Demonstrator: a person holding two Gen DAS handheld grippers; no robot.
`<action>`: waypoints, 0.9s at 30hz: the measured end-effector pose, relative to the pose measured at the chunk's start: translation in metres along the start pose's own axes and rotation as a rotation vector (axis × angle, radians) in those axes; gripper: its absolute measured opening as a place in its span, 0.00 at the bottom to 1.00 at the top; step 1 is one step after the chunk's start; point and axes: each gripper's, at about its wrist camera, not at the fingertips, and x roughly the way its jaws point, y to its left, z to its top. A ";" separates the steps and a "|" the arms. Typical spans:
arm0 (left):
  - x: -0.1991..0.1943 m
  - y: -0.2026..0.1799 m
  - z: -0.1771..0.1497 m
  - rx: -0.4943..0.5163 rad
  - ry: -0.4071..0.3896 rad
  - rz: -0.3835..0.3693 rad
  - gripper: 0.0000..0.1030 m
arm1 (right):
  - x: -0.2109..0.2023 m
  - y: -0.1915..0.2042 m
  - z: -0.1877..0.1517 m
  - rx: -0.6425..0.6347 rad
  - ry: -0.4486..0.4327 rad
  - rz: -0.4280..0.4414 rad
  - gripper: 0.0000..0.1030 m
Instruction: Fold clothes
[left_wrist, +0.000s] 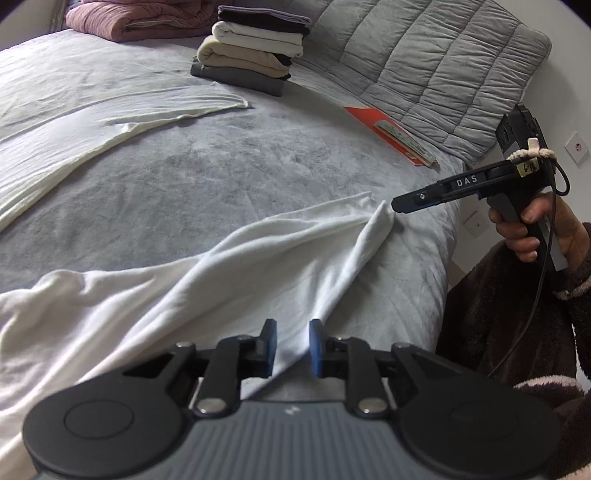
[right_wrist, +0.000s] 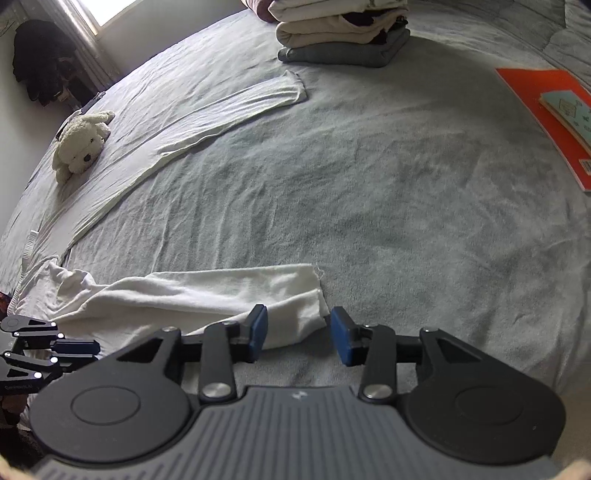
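Two parted tools over white garment

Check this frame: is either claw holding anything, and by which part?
Nothing is held. Both the left claw and the right claw are open over the white garment, the right one at its sleeve end.

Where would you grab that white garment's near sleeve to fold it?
Grip the sleeve at its cuff end, coming in low from its open side, where the right gripper already sits with jaws open. The cuff lies flat on the bed with its edge free, so one jaw can probably slide under it. The left gripper is open too.
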 end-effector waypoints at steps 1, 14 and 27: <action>-0.005 0.004 0.002 -0.008 -0.015 0.019 0.23 | 0.003 0.001 0.004 -0.012 -0.004 -0.004 0.41; -0.012 0.061 0.022 -0.018 -0.065 0.425 0.33 | 0.033 0.010 0.006 -0.179 -0.064 -0.027 0.41; -0.010 0.053 0.021 0.008 -0.150 0.556 0.02 | 0.027 0.023 0.003 -0.290 -0.195 -0.069 0.05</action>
